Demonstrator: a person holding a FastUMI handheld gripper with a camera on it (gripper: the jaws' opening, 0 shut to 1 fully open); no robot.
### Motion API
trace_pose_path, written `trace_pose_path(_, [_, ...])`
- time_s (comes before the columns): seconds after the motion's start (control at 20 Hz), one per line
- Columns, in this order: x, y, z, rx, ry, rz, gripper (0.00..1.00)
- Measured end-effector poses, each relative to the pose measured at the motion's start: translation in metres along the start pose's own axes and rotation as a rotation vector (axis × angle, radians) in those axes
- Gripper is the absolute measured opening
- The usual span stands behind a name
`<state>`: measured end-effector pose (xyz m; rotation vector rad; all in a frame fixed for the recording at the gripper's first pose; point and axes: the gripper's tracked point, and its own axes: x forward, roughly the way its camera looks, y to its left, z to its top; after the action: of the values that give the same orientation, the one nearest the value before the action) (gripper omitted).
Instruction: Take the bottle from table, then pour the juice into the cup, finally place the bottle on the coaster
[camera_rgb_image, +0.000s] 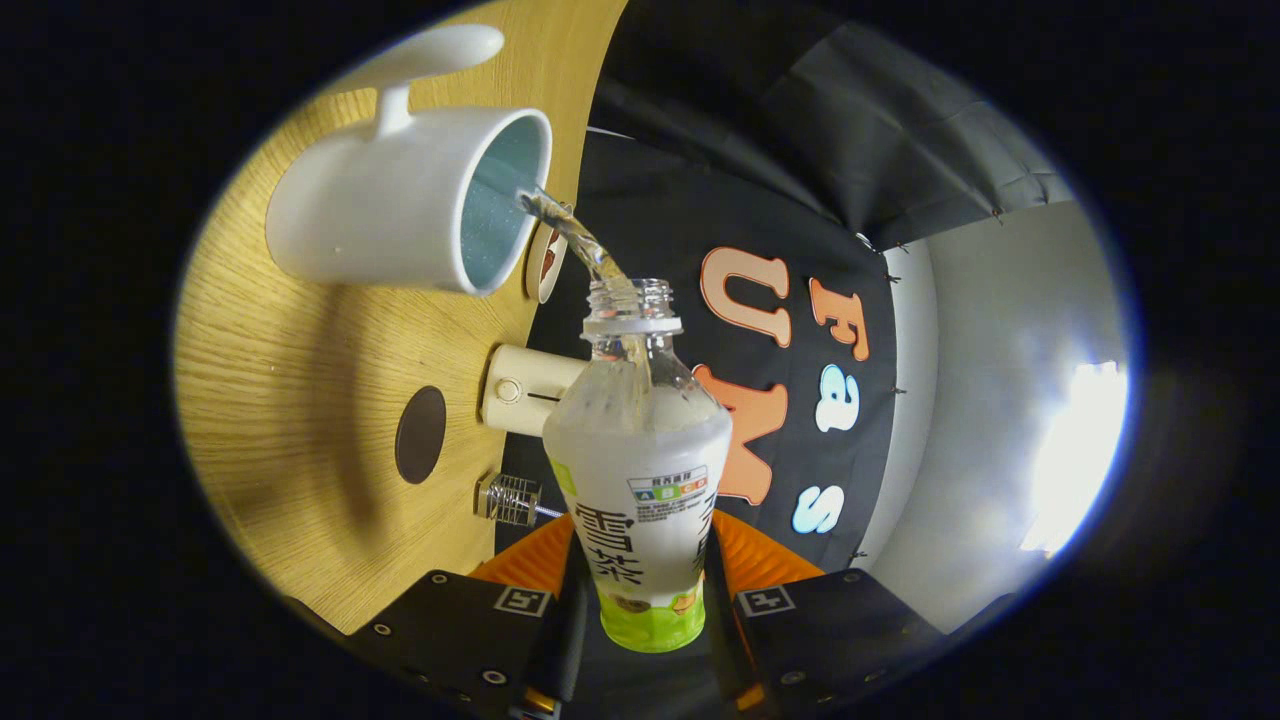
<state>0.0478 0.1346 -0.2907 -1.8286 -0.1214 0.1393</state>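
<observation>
Table (290, 400): pale wood-grain top, seen rolled on its side because the gripper was tipped for pouring; it carried every item below. Cup (400, 205): white mug with a handle, standing on the table beyond the fingers, its mouth facing the bottle's neck. Bottle (640, 470): clear plastic, uncapped, labelled, held between the fingers and tilted toward the cup, with liquid lying against the shoulder. Gripper (640, 610): both fingers pressed on the bottle's lower body, one each side, clamped firm. Cream box (525, 390): a small device with a round button, at the table's far edge between the bottle's shoulder and the wood. Coaster (420, 434): dark round disc lying flat on the table, well apart from the cup, nothing on it. Second disc (546, 262): pale, patterned, partly hidden behind the cup's rim; what it was could not be told. Metal piece (508, 499): a small ribbed object near the table's edge, just ahead of the fingers. Stream of juice (570, 235): thin, running from the bottle's mouth over the cup's rim into the cup. Risks, as judged: the stream entered close to the rim, so a small wobble or an eased tilt could spill it on the table; a steeper tip might overfill the cup; the cream box and metal piece lay near the way to the coaster and might be struck.
</observation>
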Motion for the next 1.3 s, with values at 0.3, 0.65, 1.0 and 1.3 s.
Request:
trace_pose_path(0.3, [0.001, 0.000, -0.001, -0.013, -0.001, -0.003, 0.53])
trace_pose_path(0.65, [0.002, -0.004, 0.003, -0.047, -0.022, -0.015, 0.53])
trace_pose_path(1.0, [0.002, -0.004, 0.011, -0.081, -0.039, -0.016, 0.53])
trace_pose_path(1.3, [0.004, -0.012, 0.015, -0.104, -0.058, -0.028, 0.53])
